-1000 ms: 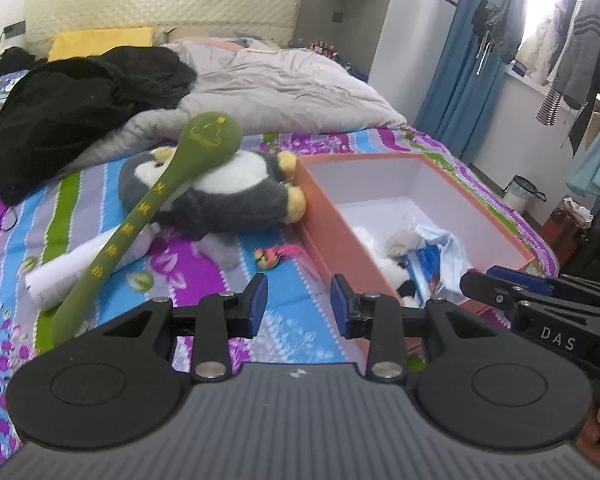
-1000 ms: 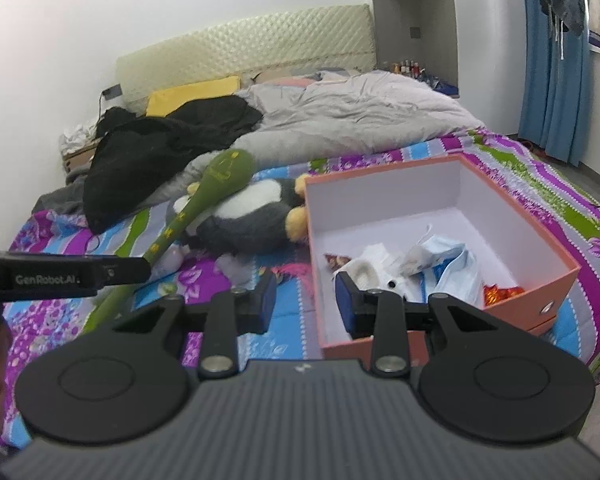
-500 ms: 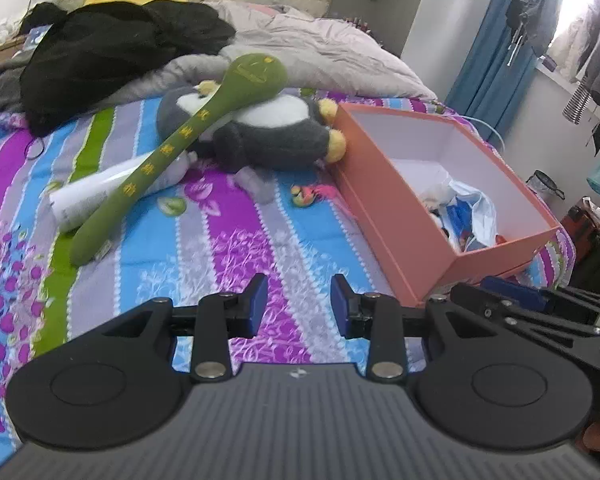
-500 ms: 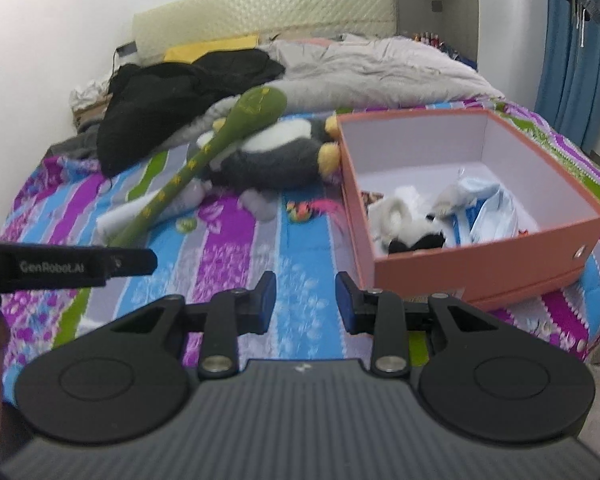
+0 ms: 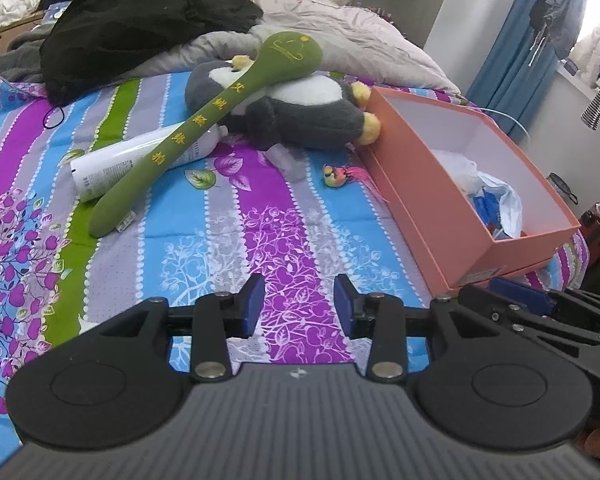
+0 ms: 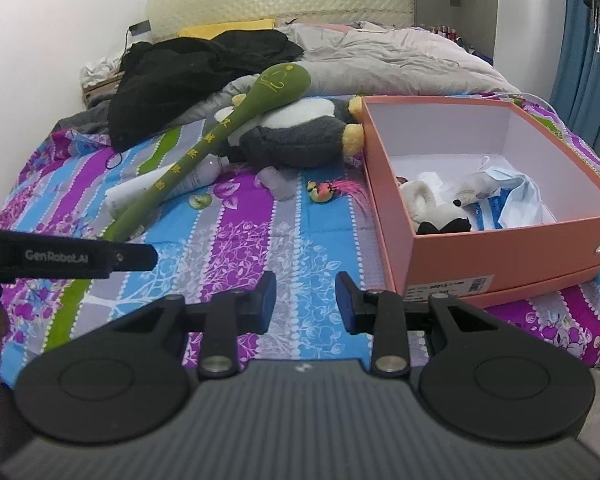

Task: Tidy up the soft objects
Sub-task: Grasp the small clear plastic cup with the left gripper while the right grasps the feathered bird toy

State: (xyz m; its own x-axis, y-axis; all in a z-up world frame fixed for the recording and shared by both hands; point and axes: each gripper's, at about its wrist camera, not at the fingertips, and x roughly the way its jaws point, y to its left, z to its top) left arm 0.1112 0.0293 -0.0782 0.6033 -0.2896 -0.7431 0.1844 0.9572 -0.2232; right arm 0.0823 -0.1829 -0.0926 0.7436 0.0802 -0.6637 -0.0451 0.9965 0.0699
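Note:
A grey-and-white plush penguin (image 5: 300,108) (image 6: 296,136) lies on the striped bedspread, left of an open orange box (image 5: 416,184) (image 6: 480,252). A long green plush spoon (image 5: 204,120) (image 6: 220,132) leans across it. A small colourful bird toy (image 5: 338,174) (image 6: 324,192) lies by the box. The box holds a small panda plush (image 6: 436,216) and face masks (image 6: 520,200). My left gripper (image 5: 299,300) is open and empty above the near bedspread. My right gripper (image 6: 305,300) is open and empty, left of the box's near corner.
A white bottle (image 5: 140,164) lies under the green spoon. A small clear object (image 6: 276,184) lies in front of the penguin. Black clothing (image 5: 140,24) and a grey duvet (image 6: 392,60) cover the far bed. Blue curtains (image 5: 512,44) hang at right.
Both grippers have pulled back and up from the box and toys, so more of the near bedspread shows. Both stay open and empty.

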